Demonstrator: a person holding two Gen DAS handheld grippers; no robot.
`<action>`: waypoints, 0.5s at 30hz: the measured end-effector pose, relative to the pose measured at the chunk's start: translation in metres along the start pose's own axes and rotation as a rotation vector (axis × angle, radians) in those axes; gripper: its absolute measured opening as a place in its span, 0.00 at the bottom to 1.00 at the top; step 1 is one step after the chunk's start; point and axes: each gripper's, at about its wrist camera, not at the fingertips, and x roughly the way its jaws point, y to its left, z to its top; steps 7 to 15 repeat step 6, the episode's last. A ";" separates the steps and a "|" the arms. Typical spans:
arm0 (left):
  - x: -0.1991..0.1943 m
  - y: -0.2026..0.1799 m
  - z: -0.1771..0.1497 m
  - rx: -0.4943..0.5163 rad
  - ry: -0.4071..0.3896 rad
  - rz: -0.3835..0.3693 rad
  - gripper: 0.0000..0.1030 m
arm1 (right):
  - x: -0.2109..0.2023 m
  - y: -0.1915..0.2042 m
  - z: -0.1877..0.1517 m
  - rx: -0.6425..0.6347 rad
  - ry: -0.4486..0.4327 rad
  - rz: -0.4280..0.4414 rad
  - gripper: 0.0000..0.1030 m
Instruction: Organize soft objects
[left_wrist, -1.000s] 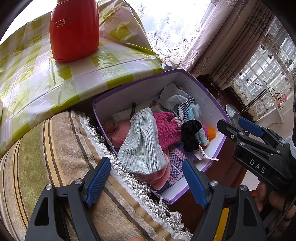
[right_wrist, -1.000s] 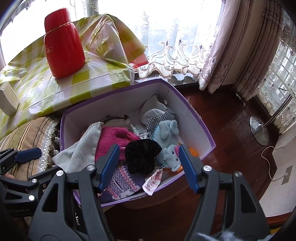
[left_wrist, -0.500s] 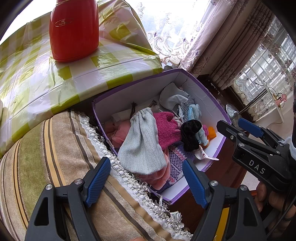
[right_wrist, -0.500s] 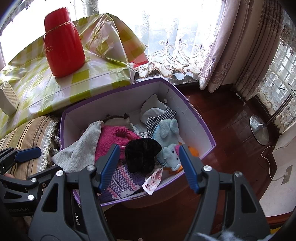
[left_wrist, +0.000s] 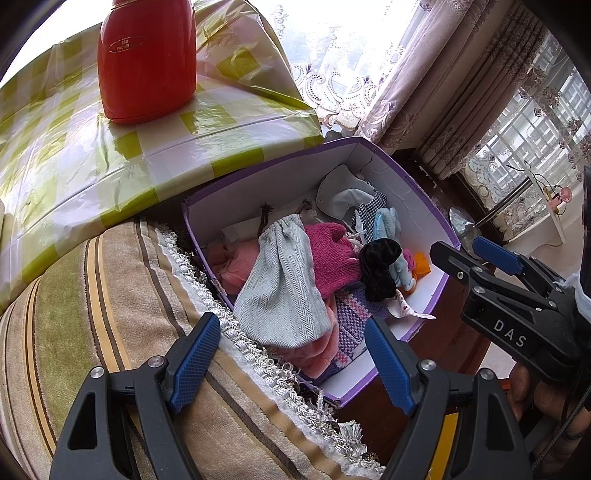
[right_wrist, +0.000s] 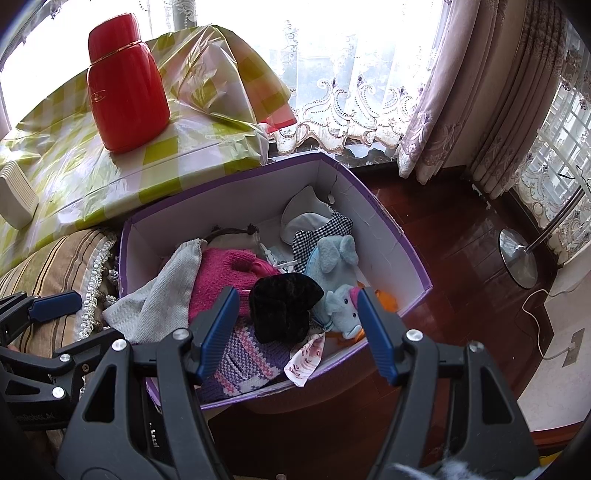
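**Both tools poised over the box of soft things**

Here, reading left to right: a red flask (right_wrist: 127, 83) stands on the table (right_wrist: 74, 177) with its green-checked cover, and below it lies a striped cushion (left_wrist: 92, 314) with a fringed edge. The left tool (left_wrist: 291, 354) hangs above that fringe and the near corner of the purple-rimmed box (right_wrist: 391, 236), its blue pads apart and nothing between them. In the box, a grey herringbone pouch (left_wrist: 284, 284) drapes over the near wall, resting on a pink knit (right_wrist: 229, 277); next come a black velvet piece (right_wrist: 282, 306), a blue plush elephant (right_wrist: 338, 288) and a checked cloth (right_wrist: 321, 232) toward the far corner. The right tool (right_wrist: 295, 332) sits above the black piece, pads likewise apart and empty.

The step looks like choosing a first item; nothing is gripped yet. The next move probably calls for lowering one tool into the heap and closing on a single piece, the black one or the pouch, without dragging its neighbours along.
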 end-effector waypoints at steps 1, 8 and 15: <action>0.000 0.001 0.000 0.002 -0.002 -0.010 0.81 | 0.000 0.000 0.000 0.001 0.001 0.000 0.67; -0.007 0.003 0.001 0.014 -0.011 -0.073 0.85 | 0.000 0.003 0.000 -0.004 0.008 0.003 0.67; -0.007 0.003 0.001 0.014 -0.011 -0.073 0.85 | 0.000 0.003 0.000 -0.004 0.008 0.003 0.67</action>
